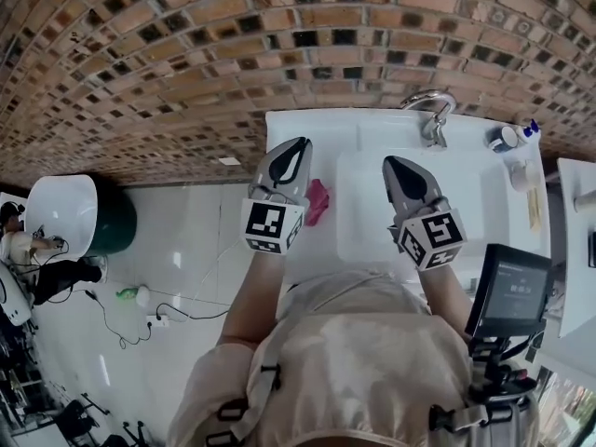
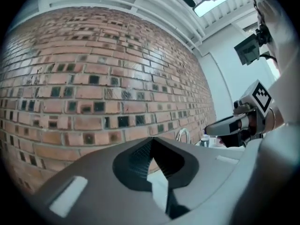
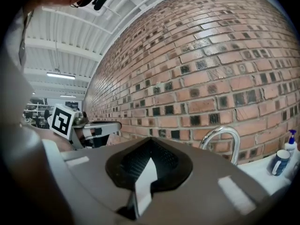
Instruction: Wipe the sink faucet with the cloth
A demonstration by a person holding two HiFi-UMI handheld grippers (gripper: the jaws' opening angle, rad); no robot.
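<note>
Both grippers point level, jaws closed on nothing.
We hold left gripper (image 1: 300, 143) and right gripper (image 1: 391, 163) side by side mid-frame; pink cloth (image 1: 317, 201) lies on the sink (image 1: 307, 128), faucet (image 1: 430, 112) upper right.

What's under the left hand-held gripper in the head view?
A pink cloth lies on the white sink counter. The left hand-held gripper covers the cloth's left edge, so its full extent is hidden.
</note>
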